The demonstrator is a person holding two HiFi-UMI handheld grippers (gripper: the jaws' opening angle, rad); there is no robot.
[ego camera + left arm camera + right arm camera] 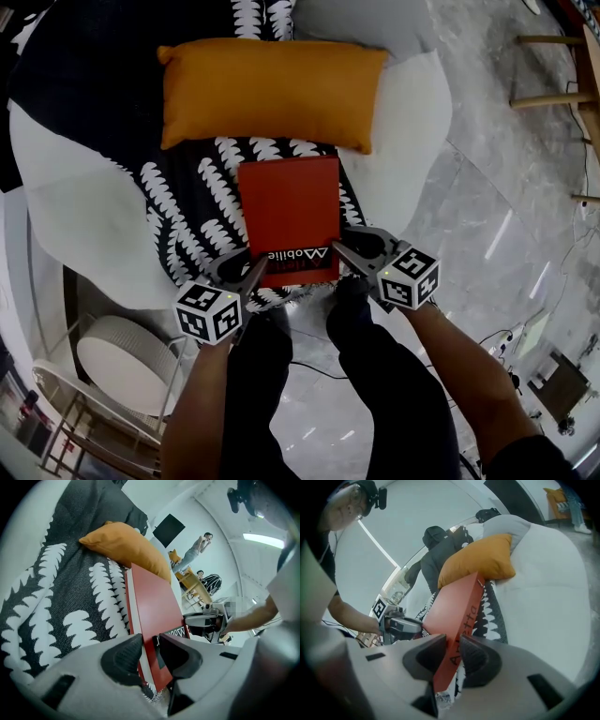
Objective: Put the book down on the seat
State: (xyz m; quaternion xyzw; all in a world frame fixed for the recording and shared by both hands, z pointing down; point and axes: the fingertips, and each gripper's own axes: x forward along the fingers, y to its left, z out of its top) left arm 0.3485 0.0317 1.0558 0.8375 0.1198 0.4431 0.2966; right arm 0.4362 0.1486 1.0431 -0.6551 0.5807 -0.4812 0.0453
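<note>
A red hardcover book (291, 217) lies flat and low over the black-and-white patterned throw (192, 211) on the white seat (70, 220). Its far edge is just short of the orange cushion (272, 91). Whether the book rests on the throw I cannot tell. My left gripper (255, 272) is shut on the book's near left corner, and my right gripper (339, 251) is shut on its near right corner. In the left gripper view the jaws (150, 654) pinch the book (154, 604) by its page edge. In the right gripper view the jaws (453, 656) clamp the book's spine (461, 620).
A round white side table (122, 361) stands on the floor at the lower left. Wooden furniture legs (553, 70) stand at the upper right. The person's dark-trousered legs (375, 375) are right against the seat's front. Other people (197, 550) are far off in the room.
</note>
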